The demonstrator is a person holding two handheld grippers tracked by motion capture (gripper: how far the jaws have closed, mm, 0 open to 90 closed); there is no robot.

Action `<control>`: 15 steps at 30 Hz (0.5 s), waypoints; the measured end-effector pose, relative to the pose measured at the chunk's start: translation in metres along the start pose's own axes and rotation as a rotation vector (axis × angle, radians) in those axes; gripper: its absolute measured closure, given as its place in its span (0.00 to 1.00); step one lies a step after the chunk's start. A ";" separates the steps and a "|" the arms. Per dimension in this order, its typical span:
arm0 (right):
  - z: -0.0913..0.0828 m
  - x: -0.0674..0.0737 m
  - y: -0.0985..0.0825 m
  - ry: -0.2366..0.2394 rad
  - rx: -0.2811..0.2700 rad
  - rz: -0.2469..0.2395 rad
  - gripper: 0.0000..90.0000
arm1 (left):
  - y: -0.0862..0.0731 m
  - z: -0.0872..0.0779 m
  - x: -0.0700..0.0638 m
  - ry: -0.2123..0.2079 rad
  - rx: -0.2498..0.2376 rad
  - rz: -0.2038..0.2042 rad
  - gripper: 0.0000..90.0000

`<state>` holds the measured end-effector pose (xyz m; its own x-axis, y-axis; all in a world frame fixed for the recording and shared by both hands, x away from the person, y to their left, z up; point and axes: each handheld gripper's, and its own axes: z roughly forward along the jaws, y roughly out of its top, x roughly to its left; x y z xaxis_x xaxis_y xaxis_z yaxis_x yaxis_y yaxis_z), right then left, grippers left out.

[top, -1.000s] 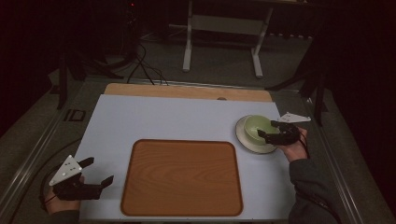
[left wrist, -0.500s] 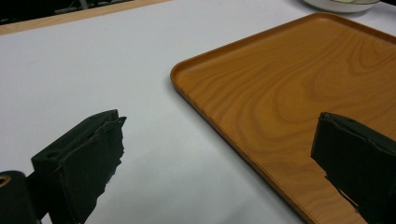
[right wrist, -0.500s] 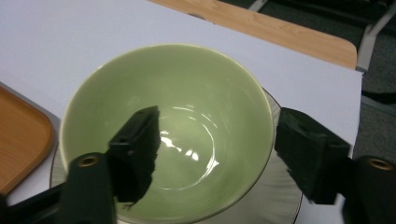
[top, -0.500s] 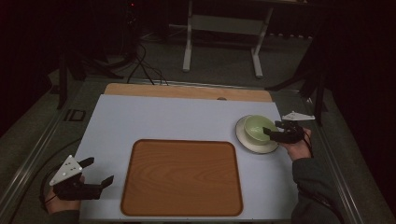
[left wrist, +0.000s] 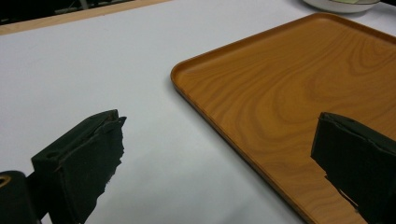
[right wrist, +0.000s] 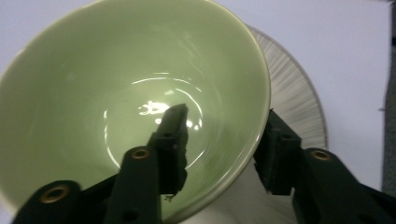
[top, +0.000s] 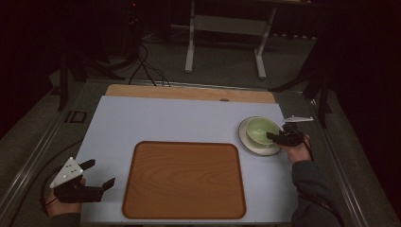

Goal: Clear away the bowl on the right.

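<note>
- Green bowl [top: 261, 130] sits on a white ribbed plate [top: 250, 146] at the right side of the table [top: 156, 120], just beyond the far right corner of the wooden tray [top: 184, 179].
- Right gripper [right wrist: 219, 140] straddles the bowl's near wall: one jaw inside the bowl, the other outside, under the rim. Its jaws have just been closing with the rim between them. The outer jaw looks to be against the wall; the inner pad [right wrist: 173, 140] appears close to the glaze, but whether it presses yet I cannot tell for sure. I read it as not yet a firm pinch.
- In the high view the right gripper [top: 279, 137] comes at the bowl from the right, low and near level.
- Left gripper [top: 97, 175] rests at the near left corner of the table, jaws wide apart, nothing between them. Its own view looks across the tray's bare near corner [left wrist: 280, 93].
- Handling, as judged: the bowl is glazed ceramic: stiff, smooth, likely slippery under the pads, and breakable if dropped or knocked on the plate. Moderately weighty for a one-sided rim hold; it will want to tip away from the jaws.
- Best hold: the wall just under the rim, pads squarely on both faces, set deep rather than on the lip.
- The plate is loose beneath; lift straight up so that it is not dragged.
</note>
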<state>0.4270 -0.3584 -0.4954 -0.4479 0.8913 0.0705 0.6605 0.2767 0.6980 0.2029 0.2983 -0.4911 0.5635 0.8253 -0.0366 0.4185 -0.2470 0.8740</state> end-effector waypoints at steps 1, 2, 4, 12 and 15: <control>0.001 0.001 0.000 0.001 0.009 -0.001 0.69 | 0.000 0.000 0.000 0.000 0.000 0.000 0.03; 0.002 0.001 0.001 0.006 0.021 0.006 0.71 | 0.000 0.000 0.000 0.000 -0.002 0.000 0.03; 0.004 0.001 0.002 0.015 0.041 0.029 0.73 | 0.000 0.000 0.000 0.000 -0.001 -0.002 0.03; 0.007 0.002 0.005 0.021 0.067 0.105 0.87 | 0.000 0.000 0.000 0.000 0.000 0.000 0.03; 0.007 0.003 0.006 0.017 0.077 0.119 0.91 | 0.000 0.000 0.000 0.002 0.000 -0.001 0.03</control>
<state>0.4342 -0.3516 -0.4956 -0.3732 0.9134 0.1625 0.7539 0.1965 0.6269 0.2026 0.2984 -0.4907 0.5616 0.8266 -0.0362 0.4190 -0.2463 0.8740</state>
